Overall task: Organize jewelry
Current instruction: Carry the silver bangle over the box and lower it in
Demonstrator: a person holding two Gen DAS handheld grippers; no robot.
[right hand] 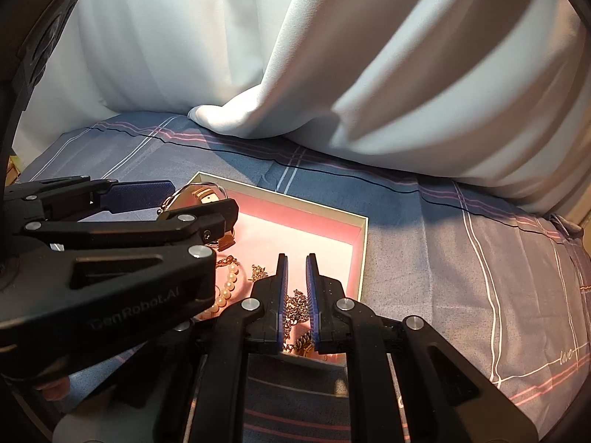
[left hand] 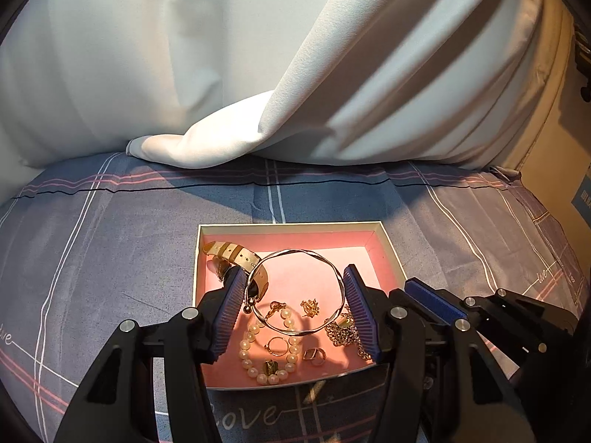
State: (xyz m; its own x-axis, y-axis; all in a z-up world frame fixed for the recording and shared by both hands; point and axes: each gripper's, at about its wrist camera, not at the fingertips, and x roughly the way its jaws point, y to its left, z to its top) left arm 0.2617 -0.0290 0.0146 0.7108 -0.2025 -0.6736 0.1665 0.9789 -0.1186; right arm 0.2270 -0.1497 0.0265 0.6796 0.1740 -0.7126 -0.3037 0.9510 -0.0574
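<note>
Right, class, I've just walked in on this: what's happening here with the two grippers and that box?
A person is sorting jewelry with two handheld grippers. The left gripper holds a silver bangle above the pink-lined box on the bed. A watch, pearl bracelet, rings and chain lie inside. The right gripper is nearly shut, holding nothing visible.

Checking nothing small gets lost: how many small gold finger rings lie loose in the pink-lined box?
2. One thin gold ring lies inside the white pearl bracelet's loop; one wider gold ring sits just right of it. The left gripper may hide more.

White curtain point(left hand: 258, 55) bhd plaid bedsheet point(left hand: 110, 240)
</note>
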